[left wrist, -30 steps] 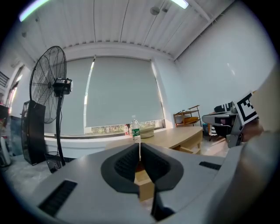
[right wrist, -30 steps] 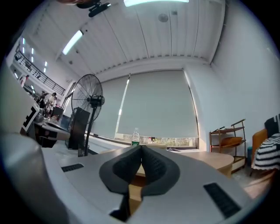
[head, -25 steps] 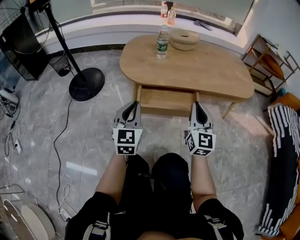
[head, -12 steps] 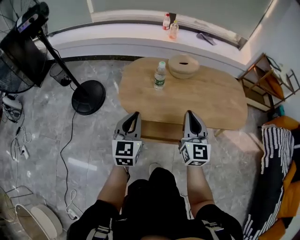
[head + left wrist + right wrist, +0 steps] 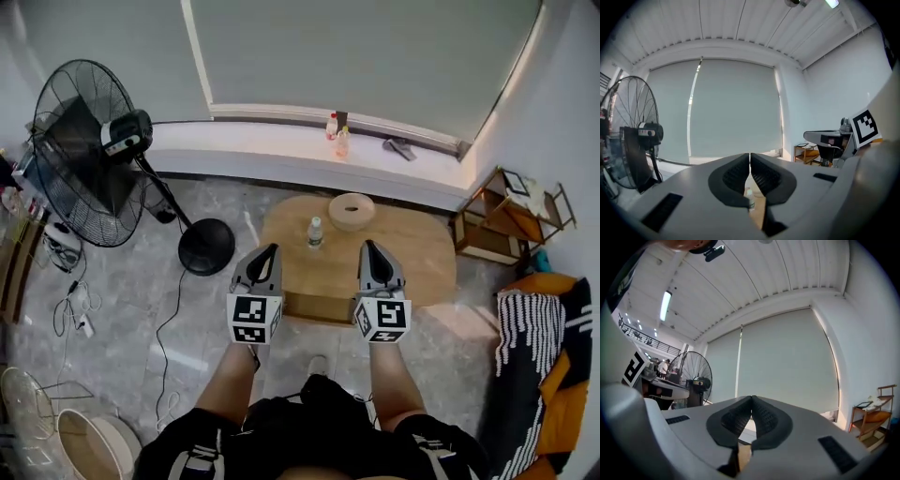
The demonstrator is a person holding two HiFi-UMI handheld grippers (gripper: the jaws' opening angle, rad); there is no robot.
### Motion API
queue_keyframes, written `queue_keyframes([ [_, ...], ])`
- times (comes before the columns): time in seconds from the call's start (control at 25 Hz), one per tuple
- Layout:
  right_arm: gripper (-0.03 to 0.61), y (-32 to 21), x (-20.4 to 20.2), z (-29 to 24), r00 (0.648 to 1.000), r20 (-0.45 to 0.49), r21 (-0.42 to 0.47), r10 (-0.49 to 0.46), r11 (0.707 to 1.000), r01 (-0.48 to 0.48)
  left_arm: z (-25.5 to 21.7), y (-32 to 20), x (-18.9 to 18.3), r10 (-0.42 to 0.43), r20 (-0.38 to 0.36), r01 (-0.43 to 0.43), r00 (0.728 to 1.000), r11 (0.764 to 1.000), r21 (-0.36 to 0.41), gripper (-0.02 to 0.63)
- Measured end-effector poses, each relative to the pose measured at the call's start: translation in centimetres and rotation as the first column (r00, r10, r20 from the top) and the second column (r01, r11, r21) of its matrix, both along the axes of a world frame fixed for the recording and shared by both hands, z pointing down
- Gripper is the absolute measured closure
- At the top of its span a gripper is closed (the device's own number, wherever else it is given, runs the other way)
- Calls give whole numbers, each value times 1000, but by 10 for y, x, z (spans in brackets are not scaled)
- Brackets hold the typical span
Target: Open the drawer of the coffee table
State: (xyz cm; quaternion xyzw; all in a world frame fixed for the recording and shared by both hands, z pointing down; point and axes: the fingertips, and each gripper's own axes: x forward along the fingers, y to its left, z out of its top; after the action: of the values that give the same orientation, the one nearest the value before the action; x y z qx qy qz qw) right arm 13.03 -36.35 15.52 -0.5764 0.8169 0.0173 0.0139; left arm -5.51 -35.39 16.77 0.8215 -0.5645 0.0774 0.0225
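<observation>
Your tongs are both pinched together, pads meeting with nothing between them: the left gripper (image 5: 269, 251) and right gripper (image 5: 367, 247) hang side by side, pointing about level, well above the coffee table (image 5: 417, 272). Its drawer (image 5: 315, 307) juts out from under the near edge, so the pull looks done. If you want it wider, come down in front of it, hook the front lip evenly with both tips, and draw straight toward yourself so it does not skew. Keep clear of the water bottle (image 5: 314, 232) on top. The floor before the drawer is open; the fan base (image 5: 207, 247) lies left and the shelf (image 5: 491, 225) right.
</observation>
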Motion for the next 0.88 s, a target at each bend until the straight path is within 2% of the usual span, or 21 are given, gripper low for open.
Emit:
queue_keyframes([
  [0.16, 563, -13, 6, -66, 1000, 17, 65, -15, 998, 14, -76, -9, 6, -32, 27, 29, 999, 994, 101, 588],
  [0.24, 563, -13, 3, -87, 1000, 15, 81, -25, 996, 23, -91, -8, 10, -36, 39, 32, 999, 993, 110, 588],
  [0.4, 563, -10, -5, -107, 999, 8, 95, -45, 994, 44, -104, -4, 14, -30, 49, 24, 998, 994, 108, 588],
  [0.56, 563, -13, -17, -122, 999, 13, 117, -49, 992, 47, -117, -7, 3, -35, 54, 28, 998, 991, 128, 588],
  [0.88, 563, -19, -37, -124, 999, 8, 125, -49, 991, 47, -124, -19, -23, -49, 9, 47, 999, 991, 129, 588],
])
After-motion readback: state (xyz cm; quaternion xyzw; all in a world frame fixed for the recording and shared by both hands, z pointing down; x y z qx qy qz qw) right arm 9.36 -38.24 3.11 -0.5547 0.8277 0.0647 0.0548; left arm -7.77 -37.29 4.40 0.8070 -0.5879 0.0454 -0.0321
